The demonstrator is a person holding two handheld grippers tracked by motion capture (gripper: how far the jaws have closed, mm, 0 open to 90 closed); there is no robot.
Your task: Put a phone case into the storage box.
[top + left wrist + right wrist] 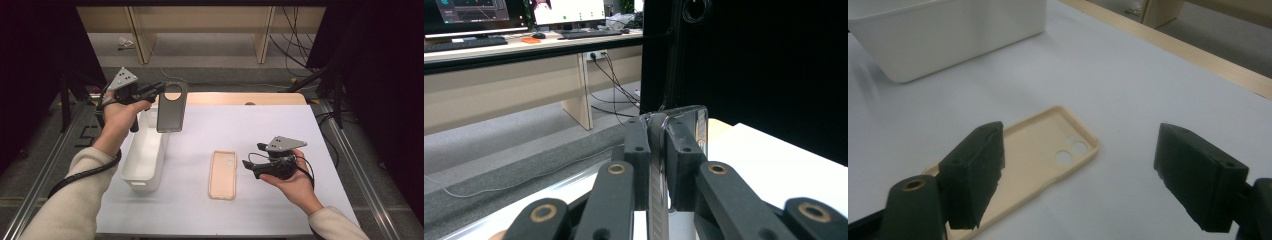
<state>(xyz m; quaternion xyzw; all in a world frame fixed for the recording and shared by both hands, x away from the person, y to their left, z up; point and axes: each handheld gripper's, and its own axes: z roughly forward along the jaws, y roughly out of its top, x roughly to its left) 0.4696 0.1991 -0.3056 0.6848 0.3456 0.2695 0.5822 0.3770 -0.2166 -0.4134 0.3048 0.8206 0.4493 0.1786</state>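
A dark grey phone case (pixel 171 112) with a round camera hole hangs upright above the far end of a white bin (pixel 142 155). My left gripper (pixel 160 90) is shut on its upper edge. In the left gripper view the case (pixel 657 200) runs edge-on between the closed jaws of the left gripper (pixel 658 127). A beige phone case (pixel 223 174) lies open side up on the white table cover. Just right of it, my right gripper (pixel 252 156) is held open with nothing in it. In the right gripper view its jaws (pixel 1080 150) stand wide apart over the beige case (pixel 1033 155).
The white bin (pixel 948 35) stands at the left of the white table cover (pixel 260 125). A wooden table edge (pixel 240 98) runs along the back. Beyond it are desk legs and cables on the floor. Metal rails flank the table on both sides.
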